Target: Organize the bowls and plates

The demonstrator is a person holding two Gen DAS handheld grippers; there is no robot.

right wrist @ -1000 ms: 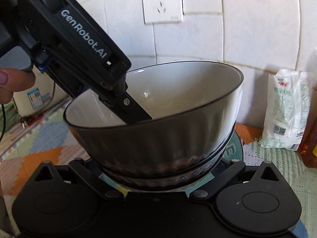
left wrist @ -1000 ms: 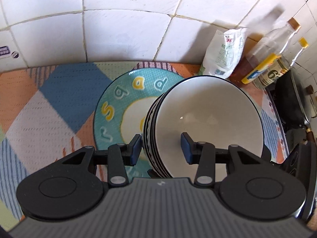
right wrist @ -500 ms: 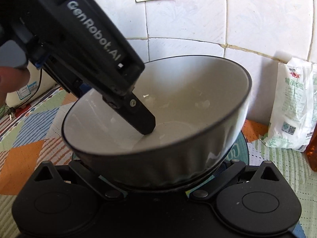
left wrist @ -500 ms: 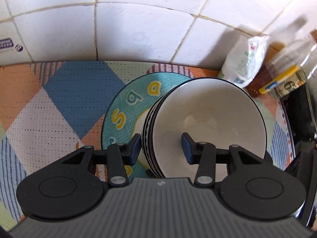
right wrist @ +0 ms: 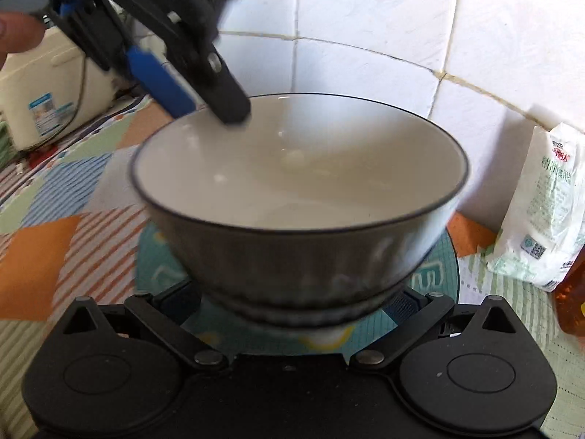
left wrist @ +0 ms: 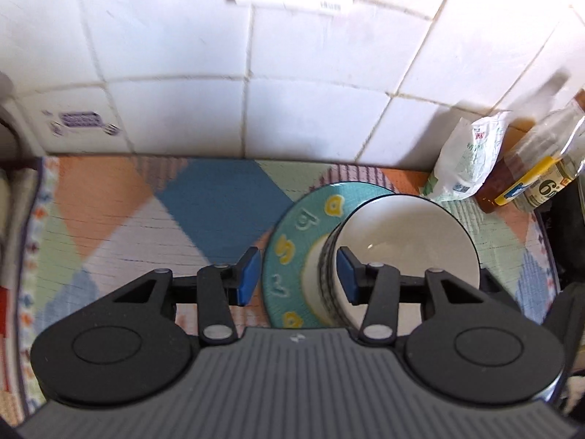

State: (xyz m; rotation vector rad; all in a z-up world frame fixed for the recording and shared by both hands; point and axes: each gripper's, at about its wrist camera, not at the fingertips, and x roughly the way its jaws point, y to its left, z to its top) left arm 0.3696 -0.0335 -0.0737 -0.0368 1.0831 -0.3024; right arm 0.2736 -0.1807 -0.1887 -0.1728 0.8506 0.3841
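Bowls (left wrist: 402, 252) sit nested on plate (left wrist: 292, 241); left gripper (left wrist: 298, 274) jaws opening, free of rim; right gripper's (right wrist: 292, 307) jaws hidden, cannot tell.

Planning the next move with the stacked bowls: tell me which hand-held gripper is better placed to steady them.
Right. The right hand-held gripper flanks the bowl stack's base on the teal plate; the left hand-held gripper is opening above the rim.
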